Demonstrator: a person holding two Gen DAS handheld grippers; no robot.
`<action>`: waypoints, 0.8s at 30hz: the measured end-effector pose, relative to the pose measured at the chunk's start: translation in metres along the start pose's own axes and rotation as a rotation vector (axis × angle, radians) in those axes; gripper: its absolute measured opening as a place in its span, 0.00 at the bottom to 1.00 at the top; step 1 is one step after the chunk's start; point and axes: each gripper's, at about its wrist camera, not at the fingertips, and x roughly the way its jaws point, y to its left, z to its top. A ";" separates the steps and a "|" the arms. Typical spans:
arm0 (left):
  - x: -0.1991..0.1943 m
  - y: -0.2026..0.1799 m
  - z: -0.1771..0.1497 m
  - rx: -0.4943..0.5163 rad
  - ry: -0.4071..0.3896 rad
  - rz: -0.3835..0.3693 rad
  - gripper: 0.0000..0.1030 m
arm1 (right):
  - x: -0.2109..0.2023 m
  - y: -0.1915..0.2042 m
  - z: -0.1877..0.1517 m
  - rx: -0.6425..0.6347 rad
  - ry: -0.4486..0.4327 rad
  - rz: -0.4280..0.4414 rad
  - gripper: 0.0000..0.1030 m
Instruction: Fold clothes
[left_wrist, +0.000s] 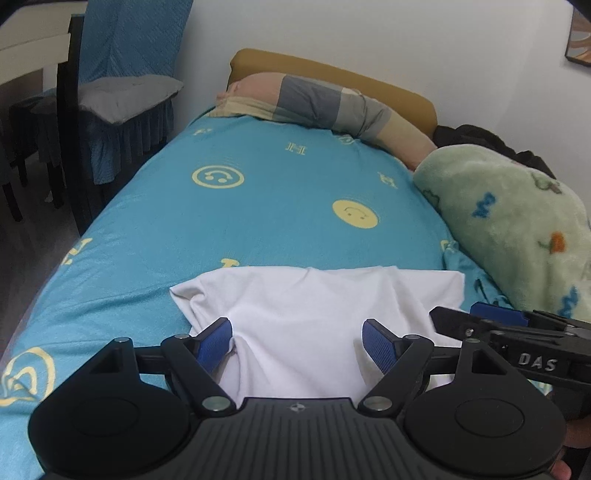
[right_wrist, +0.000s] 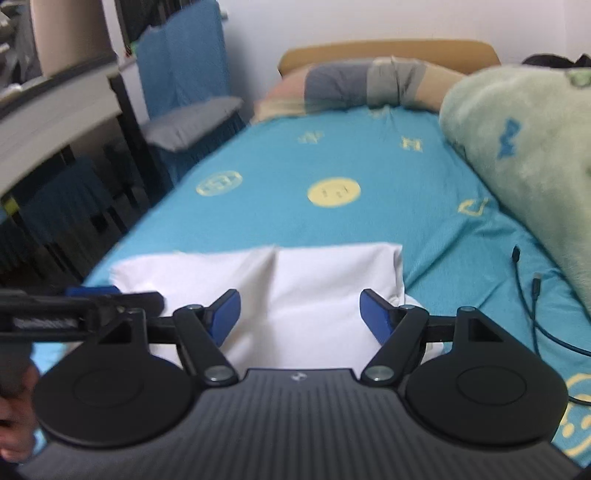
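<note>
Bed (left_wrist: 258, 206) in blue is seen under a part-folded white shirt (left_wrist: 314, 306); left claw (left_wrist: 297, 345) and right claw (right_wrist: 299, 314) are held wide, empty; a fresh edge grip is likely needed next.

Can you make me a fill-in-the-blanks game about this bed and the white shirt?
1. The folded shirt lying on the bed is ____ in colour.
2. The sheet under it is blue with yellow ____ faces.
3. Both grippers, left and right, have their fingers ____, gripping nothing.
4. The blanket along the bed's right side is pale ____.

Missing words: white; smiley; open; green
</note>
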 end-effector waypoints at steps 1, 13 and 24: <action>-0.009 -0.003 -0.002 -0.002 -0.004 -0.006 0.77 | -0.010 0.002 0.000 -0.006 -0.006 0.000 0.72; -0.041 -0.039 -0.044 0.027 0.101 0.010 0.78 | -0.027 0.004 -0.041 0.012 0.114 -0.038 0.71; -0.078 -0.027 -0.051 -0.141 0.131 -0.086 0.78 | -0.030 0.003 -0.045 0.041 0.128 -0.038 0.71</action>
